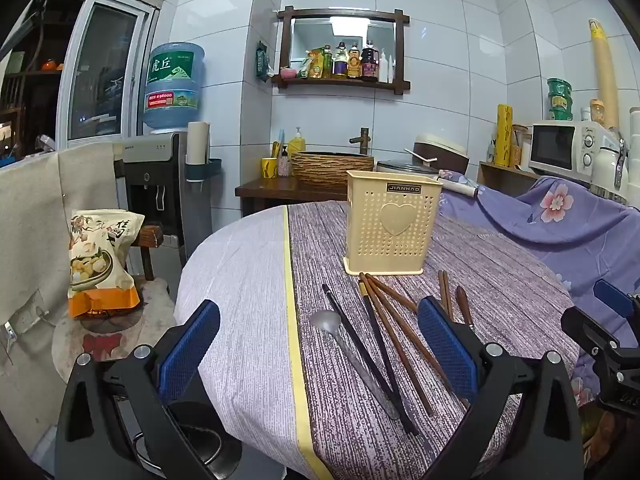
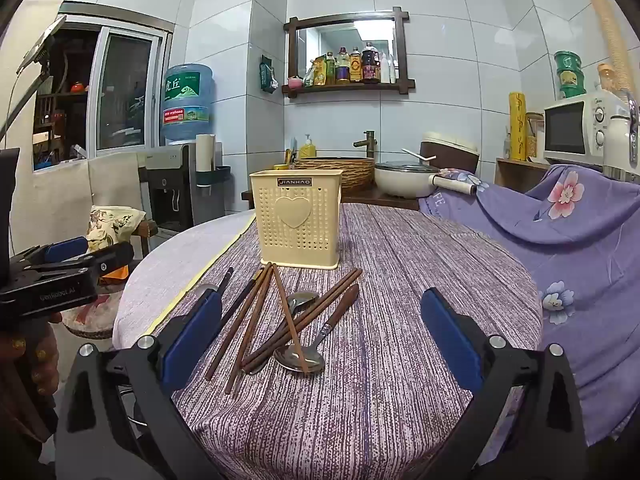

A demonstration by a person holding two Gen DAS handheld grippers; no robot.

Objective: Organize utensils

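On the round counter [image 2: 400,360] draped in a purple striped cloth, the left gripper [image 1: 320,344] is hovering near the left edge, its blue-padded fingers [image 1: 188,352] spread wide and gripping nothing. Just right of it, brown wooden chopsticks [image 2: 256,320], black chopsticks [image 1: 384,360] and steel spoons [image 2: 300,358] are lying in a loose crossed pile, nearly touching the cream perforated plastic utensil holder [image 2: 296,220] standing upright behind them. Farther right, the right gripper [image 2: 320,336] is hanging with fingers spread, empty.
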